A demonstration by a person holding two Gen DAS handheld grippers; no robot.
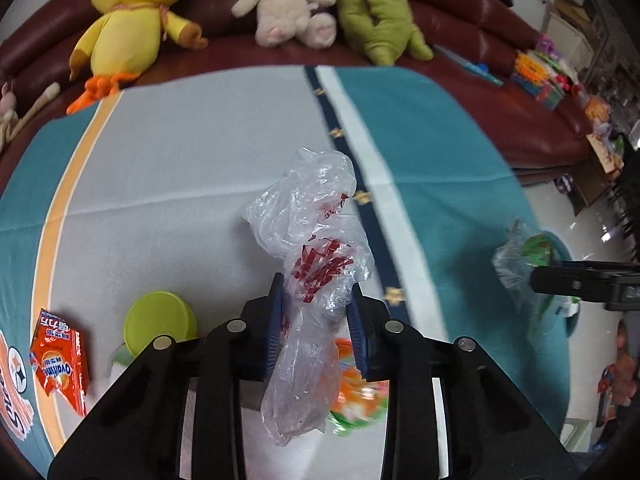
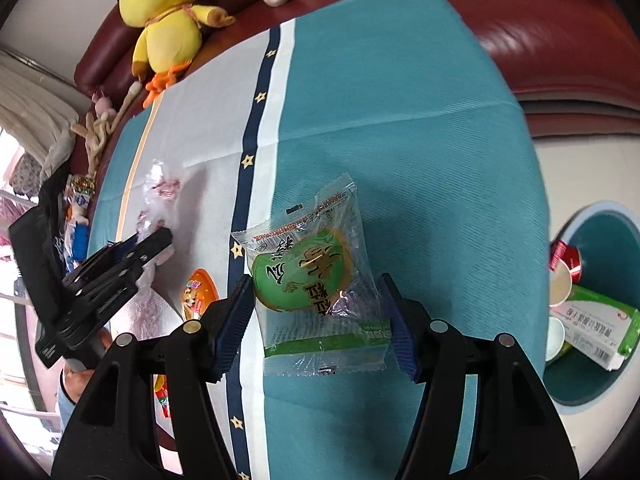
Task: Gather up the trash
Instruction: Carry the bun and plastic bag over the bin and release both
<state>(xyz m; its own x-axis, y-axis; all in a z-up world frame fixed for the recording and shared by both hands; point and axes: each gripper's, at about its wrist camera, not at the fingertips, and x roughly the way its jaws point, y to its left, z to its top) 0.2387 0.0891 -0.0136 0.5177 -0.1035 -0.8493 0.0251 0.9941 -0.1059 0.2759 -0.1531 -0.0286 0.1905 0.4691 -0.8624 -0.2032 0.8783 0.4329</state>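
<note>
A crumpled clear plastic bag [image 1: 316, 248] with red print stands up between the blue pads of my left gripper [image 1: 316, 304], which is shut on it above the grey part of the tablecloth [image 1: 180, 168]. In the right wrist view, a clear snack packet with a green round cake [image 2: 308, 276] sits between the blue pads, and my right gripper [image 2: 320, 300] is shut on it over the teal cloth. The left gripper [image 2: 156, 240] shows at that view's left with the clear bag [image 2: 160, 192]. The right gripper [image 1: 536, 280] shows at the left wrist view's right edge.
A teal bin [image 2: 592, 210] with cups and a box inside stands on the floor at the right. On the cloth lie an orange sachet [image 1: 60, 356], a green lid [image 1: 160, 320] and an orange packet [image 2: 198, 292]. Plush toys [image 1: 132, 20] sit on the red sofa behind.
</note>
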